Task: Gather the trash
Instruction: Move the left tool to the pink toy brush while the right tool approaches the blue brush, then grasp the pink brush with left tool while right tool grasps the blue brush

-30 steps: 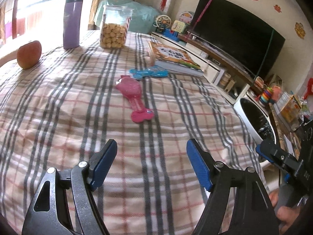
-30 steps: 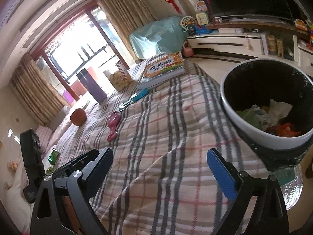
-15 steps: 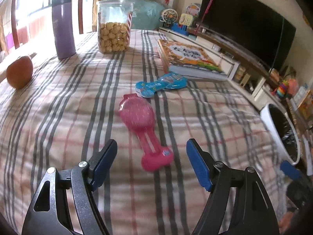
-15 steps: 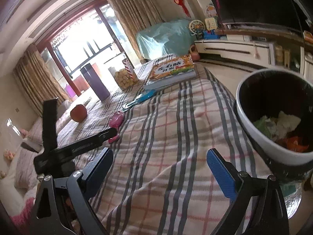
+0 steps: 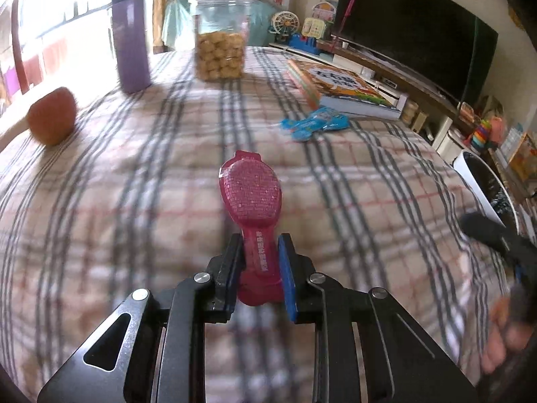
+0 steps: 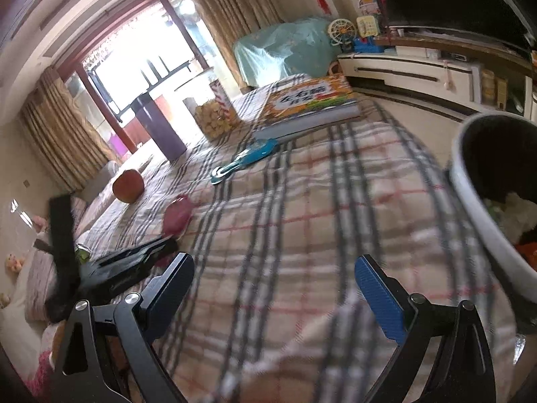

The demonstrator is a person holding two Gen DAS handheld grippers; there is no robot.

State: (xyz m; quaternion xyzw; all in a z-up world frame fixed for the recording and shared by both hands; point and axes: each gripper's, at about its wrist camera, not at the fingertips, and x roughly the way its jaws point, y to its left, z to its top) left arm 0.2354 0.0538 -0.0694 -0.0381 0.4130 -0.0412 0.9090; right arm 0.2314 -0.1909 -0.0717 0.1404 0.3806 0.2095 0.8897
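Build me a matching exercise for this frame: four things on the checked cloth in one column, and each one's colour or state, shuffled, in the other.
Things:
1. pink wrapper
2. blue wrapper
3. cookie jar
4. apple

Places or states:
A. clear, upright at the far end beside the purple tumbler
B. lying loose just in front of the book
C. narrow end pinched between the pads of the left hand-held gripper, whose jaws have just been closing
D. reddish, alone near the cloth's left edge

Pairs: 1-C, 2-B, 3-A, 4-D
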